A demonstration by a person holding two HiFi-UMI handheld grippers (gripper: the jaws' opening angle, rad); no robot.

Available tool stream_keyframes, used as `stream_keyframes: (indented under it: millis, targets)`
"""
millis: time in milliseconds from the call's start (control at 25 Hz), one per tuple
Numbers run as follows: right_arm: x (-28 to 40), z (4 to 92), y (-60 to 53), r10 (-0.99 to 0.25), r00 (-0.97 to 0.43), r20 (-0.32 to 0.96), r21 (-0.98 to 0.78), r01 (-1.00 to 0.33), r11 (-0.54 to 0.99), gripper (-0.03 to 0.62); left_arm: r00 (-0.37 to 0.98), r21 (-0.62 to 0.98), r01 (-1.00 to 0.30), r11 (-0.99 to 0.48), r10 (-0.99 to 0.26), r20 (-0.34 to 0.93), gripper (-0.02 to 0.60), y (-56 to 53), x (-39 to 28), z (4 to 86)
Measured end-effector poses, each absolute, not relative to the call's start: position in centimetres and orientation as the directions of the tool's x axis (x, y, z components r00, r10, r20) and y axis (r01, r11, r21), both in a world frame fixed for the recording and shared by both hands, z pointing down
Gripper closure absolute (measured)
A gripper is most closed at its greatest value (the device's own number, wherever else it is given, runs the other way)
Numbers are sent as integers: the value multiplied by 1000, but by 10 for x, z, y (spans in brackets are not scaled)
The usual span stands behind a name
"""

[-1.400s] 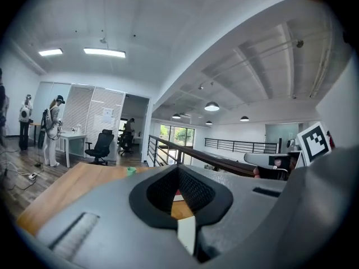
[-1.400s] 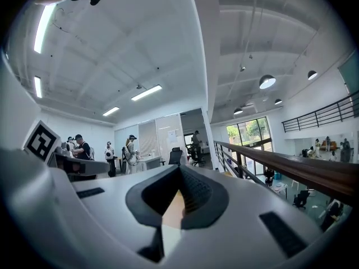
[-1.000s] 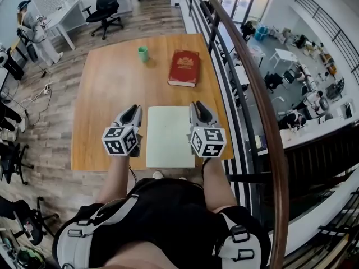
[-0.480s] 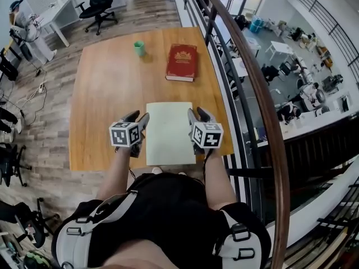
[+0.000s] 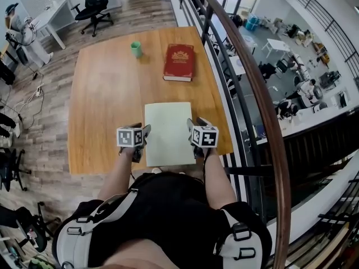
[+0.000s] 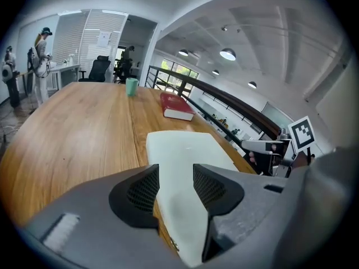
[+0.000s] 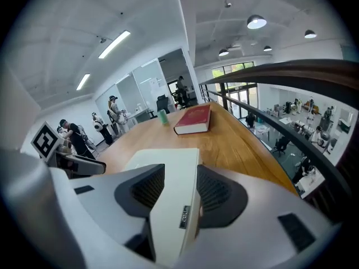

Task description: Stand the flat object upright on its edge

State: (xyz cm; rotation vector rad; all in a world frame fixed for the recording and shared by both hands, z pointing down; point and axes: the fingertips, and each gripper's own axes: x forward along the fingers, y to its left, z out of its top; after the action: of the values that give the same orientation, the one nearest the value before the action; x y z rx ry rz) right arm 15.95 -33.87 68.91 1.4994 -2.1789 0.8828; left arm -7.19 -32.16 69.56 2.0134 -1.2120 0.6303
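Observation:
A flat pale slab (image 5: 167,130) lies face down on the wooden table (image 5: 101,105), near its front edge. My left gripper (image 5: 144,132) sits low at the slab's left edge and my right gripper (image 5: 190,125) at its right edge. In the left gripper view the slab (image 6: 185,150) runs between the spread jaws of the left gripper (image 6: 175,178). In the right gripper view the slab's thin side (image 7: 168,172) passes between the jaws of the right gripper (image 7: 180,186). Both pairs of jaws have just been opening; the pads stand off the slab.
A red book (image 5: 179,62) lies at the far right of the table and a green cup (image 5: 136,49) stands far centre. A dark railing (image 5: 247,77) runs close along the table's right side. Office chairs and people stand beyond the far left.
Both grippers have come down from above the table to the slab's left and right edges. The slab, book and cup have not moved.

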Motion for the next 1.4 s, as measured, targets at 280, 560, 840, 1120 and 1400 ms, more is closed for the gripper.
stream_keyframes:
  millis: [280,560,840,1120,1400]
  targets:
    - [161,724,-326,-645,-378,664,-300,-925,234,433,433,318,-899,-302,-495,754,403,-310,-74,731]
    - [162,754,-317,-587,-367,721,-290,-930,225,431,449,361,-893,-268,-470,760,401,-305,-75,749]
    - [161,764,-319,-574,-428,699,-409,-896,170,419,521,473,-852,-222,-445,729,397,-307,-74,757]
    - [158,768,-317,-542,-510,668,-551,-828,101,438,562,523,-824,-216,-425,710,405,-306,-73,760]
    - [158,763,-317,-529,-517,673,-531,-836,141,459,577,513,-816,-265,-389,718,416,-306,-69,754]
